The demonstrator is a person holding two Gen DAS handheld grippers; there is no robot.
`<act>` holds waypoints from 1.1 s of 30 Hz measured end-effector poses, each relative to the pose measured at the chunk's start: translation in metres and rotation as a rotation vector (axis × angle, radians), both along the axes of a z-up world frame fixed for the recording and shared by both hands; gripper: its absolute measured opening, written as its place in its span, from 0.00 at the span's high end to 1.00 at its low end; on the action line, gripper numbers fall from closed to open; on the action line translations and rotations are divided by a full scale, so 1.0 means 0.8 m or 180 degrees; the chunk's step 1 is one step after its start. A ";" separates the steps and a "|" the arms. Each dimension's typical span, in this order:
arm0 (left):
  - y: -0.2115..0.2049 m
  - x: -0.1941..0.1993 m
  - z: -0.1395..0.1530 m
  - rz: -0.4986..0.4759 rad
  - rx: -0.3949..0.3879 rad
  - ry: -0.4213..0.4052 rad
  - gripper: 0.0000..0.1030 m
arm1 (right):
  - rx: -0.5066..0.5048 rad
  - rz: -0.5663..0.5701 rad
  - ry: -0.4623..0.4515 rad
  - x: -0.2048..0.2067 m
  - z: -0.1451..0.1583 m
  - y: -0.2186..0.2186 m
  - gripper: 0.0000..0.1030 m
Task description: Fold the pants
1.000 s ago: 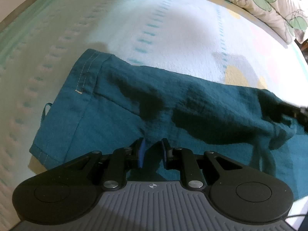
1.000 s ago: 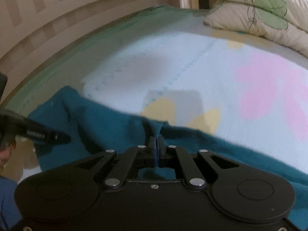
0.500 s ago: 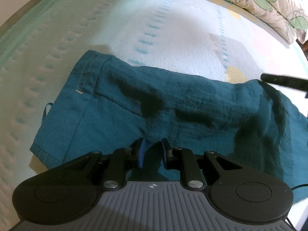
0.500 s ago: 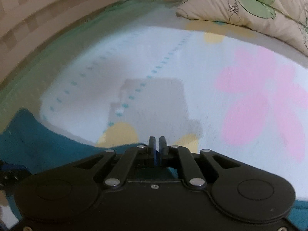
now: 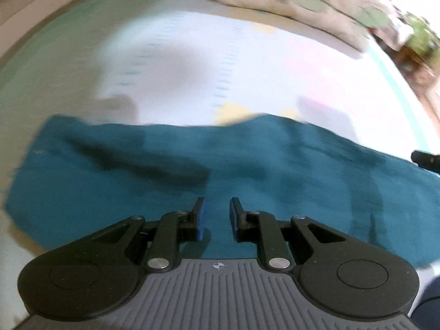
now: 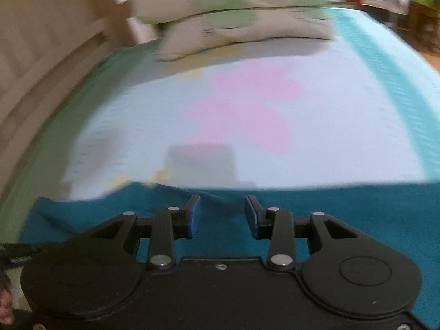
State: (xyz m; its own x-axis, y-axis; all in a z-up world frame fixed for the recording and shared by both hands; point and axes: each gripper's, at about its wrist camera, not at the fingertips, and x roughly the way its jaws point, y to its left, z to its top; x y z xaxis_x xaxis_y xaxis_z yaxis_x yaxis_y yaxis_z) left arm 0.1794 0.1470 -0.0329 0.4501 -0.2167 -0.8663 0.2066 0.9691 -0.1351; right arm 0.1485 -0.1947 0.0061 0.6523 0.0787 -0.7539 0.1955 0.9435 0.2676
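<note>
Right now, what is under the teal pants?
The teal pants lie on the patterned bedsheet, which shows pale blue with pink shapes beyond them. Whatever sits directly beneath the fabric is covered.

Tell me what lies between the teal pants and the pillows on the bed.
Only bare bedsheet with a pink flower print separates the pants from the pillows, clearest in the right wrist view.
</note>
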 end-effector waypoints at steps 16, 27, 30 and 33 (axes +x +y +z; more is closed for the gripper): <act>-0.274 -0.058 -0.038 -0.1188 -0.0033 0.0081 0.82 | -0.0099 -0.1325 0.0453 -0.169 -0.031 -0.287 0.40; -0.347 -0.074 -0.068 -0.1479 0.0121 0.0182 0.82 | 0.0673 -0.1311 0.0568 -0.204 -0.115 -0.358 0.38; -0.354 -0.076 -0.076 -0.1505 0.0183 0.0226 0.82 | 0.1001 -0.1341 0.0294 -0.210 -0.124 -0.371 0.30; -0.360 -0.074 -0.080 -0.1477 0.0192 0.0179 0.82 | 0.1280 -0.1312 0.0188 -0.206 -0.130 -0.381 0.48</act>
State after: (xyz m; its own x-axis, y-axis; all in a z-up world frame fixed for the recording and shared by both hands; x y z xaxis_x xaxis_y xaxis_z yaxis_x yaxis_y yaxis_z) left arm 0.1204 -0.1413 -0.0969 0.2694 -0.3325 -0.9038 0.6137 0.7826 -0.1049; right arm -0.0162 -0.4995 -0.0977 0.6475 0.1148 -0.7533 0.5508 0.6126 0.5668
